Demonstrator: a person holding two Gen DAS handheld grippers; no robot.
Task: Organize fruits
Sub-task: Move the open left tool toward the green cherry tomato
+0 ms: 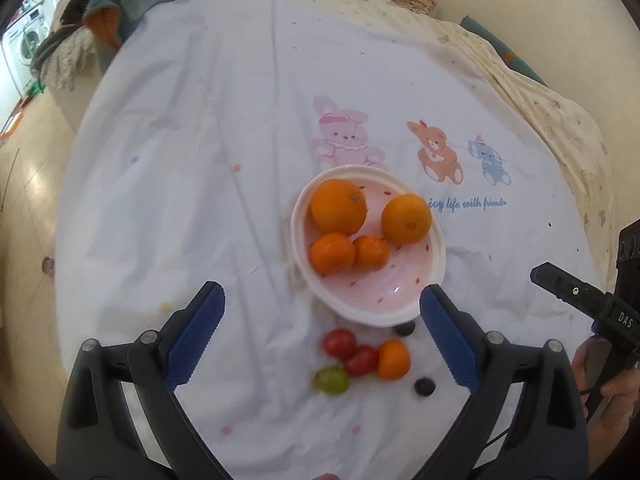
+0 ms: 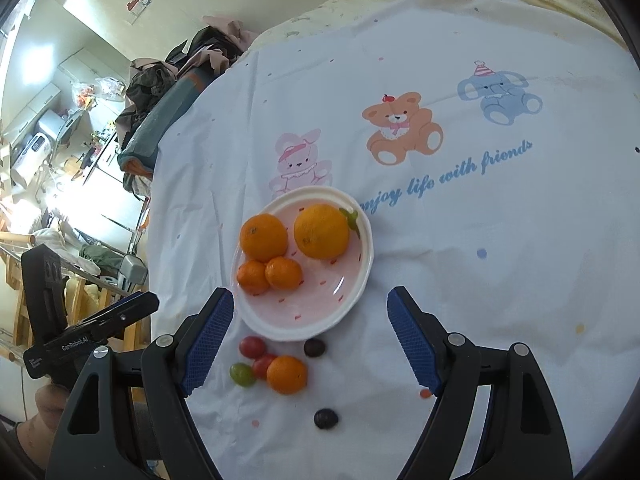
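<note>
A pink-and-white plate [image 1: 434, 256] [image 2: 362, 276] holds two big oranges [image 1: 338, 206] [image 2: 322, 232] and two small mandarins [image 1: 333, 253] [image 2: 283, 273]. On the cloth in front of it lie a loose mandarin [image 1: 394, 359] [image 2: 287, 374], two red cherry tomatoes [image 1: 339, 342] [image 2: 252, 347], a green one [image 1: 331, 380] [image 2: 242, 373] and two dark berries [image 1: 424, 387] [image 2: 326, 418]. My left gripper [image 1: 322, 300] hangs open above this loose fruit, nothing between its blue pads. My right gripper [image 2: 310, 300] is open too and holds nothing. It shows at the right edge [image 1: 560, 284] of the left wrist view.
A white sheet printed with a pink rabbit, a bear and an elephant [image 2: 400, 128] covers the bed. A cream quilt [image 1: 552, 108] lies at the far right. Piled clothes [image 2: 168, 92] sit at the bed's left edge, with a cluttered floor beyond. A hand [image 1: 608, 384] holds the right gripper.
</note>
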